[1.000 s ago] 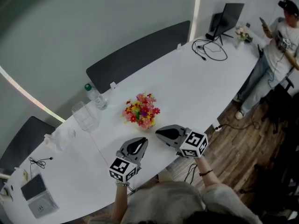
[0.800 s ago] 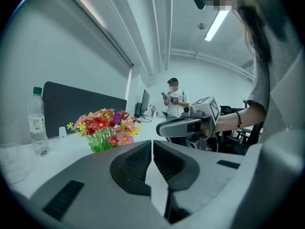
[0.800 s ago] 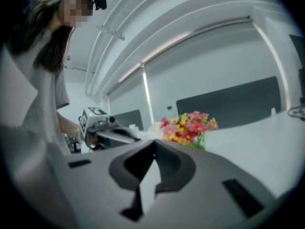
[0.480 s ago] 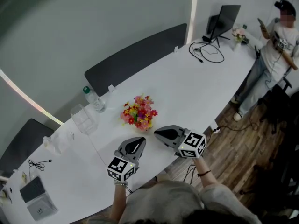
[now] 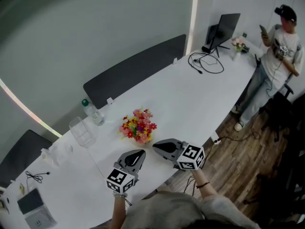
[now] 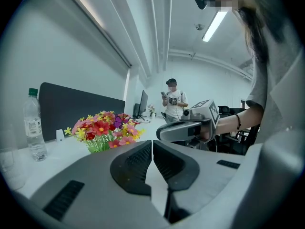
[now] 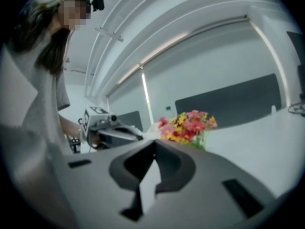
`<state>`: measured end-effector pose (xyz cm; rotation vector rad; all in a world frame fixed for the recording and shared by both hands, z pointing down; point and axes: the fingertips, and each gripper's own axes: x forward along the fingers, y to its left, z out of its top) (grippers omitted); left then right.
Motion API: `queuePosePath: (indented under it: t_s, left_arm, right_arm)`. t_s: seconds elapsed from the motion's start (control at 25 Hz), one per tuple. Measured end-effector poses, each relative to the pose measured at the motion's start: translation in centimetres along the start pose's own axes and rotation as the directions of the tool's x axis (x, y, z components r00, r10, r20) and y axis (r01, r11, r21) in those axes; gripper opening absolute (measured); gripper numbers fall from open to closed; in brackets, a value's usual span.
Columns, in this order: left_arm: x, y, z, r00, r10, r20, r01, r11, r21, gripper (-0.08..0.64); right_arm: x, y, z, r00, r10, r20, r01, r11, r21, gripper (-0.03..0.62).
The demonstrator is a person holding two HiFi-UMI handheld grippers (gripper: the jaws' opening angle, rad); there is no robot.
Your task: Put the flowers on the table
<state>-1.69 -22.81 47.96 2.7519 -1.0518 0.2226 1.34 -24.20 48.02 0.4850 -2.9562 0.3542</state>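
Where the bottle (image 5: pixel 90 111) stands: far left of the action, on the white desk (image 5: pixel 200 94), with a clear glass (image 5: pixel 82 131) just beside it. Neither is in play.
Left claw (image 6: pixel 152 147): jaws pressed together with nothing between them, hovering over the desk's near edge, near the blooms but apart from them.
Flowers (image 5: pixel 138 126): there they are, upright on the desk, a bright red, pink and yellow bunch to the right of the bottle, touched by nobody.
Right claw (image 7: pixel 154 144): closed and empty too, nose aimed across at the bunch and stopping short of it.
Done: by my reading, the placing itself, since the flowers are down and both claws are clear.
To do: nothing much that I can see, perhaps only drawing the claws away.
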Motion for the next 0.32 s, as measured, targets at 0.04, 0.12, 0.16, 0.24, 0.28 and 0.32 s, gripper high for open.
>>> queuePosePath:
  t_s: [0.04,0.12,0.16,0.24,0.28,0.32]
  left_arm:
    - [-0.02,0.10,-0.05,1.000,0.000,0.000,0.000,1.000,-0.001,0.028]
    - [0.09,0.20,0.00,1.000,-0.002,0.003,0.002,1.000,-0.002,0.028]
    - [0.17,0.22,0.02,1.000,-0.004,0.004,0.004,1.000,-0.002,0.029]
    - [0.25,0.18,-0.04,1.000,-0.007,0.003,0.007,1.000,-0.003,0.029]
    - [0.27,0.15,-0.11,1.000,-0.008,0.001,0.008,1.000,-0.004,0.029]
    - [0.27,0.10,-0.19,1.000,-0.010,0.000,0.010,1.000,-0.006,0.029]
  right_arm:
    - [0.11,0.03,-0.03,1.000,0.002,0.001,-0.002,1.000,0.002,0.025]
    - [0.21,-0.06,0.17,1.000,0.005,0.000,-0.005,1.000,-0.002,0.025]
    - [0.25,-0.13,0.34,1.000,0.005,-0.001,-0.005,1.000,-0.005,0.025]
    - [0.28,-0.13,0.53,1.000,0.004,-0.002,-0.004,1.000,-0.008,0.025]
    - [0.29,-0.08,0.54,1.000,0.004,-0.002,-0.004,1.000,-0.008,0.025]
    - [0.30,-0.03,0.54,1.000,0.004,-0.003,-0.004,1.000,-0.008,0.025]
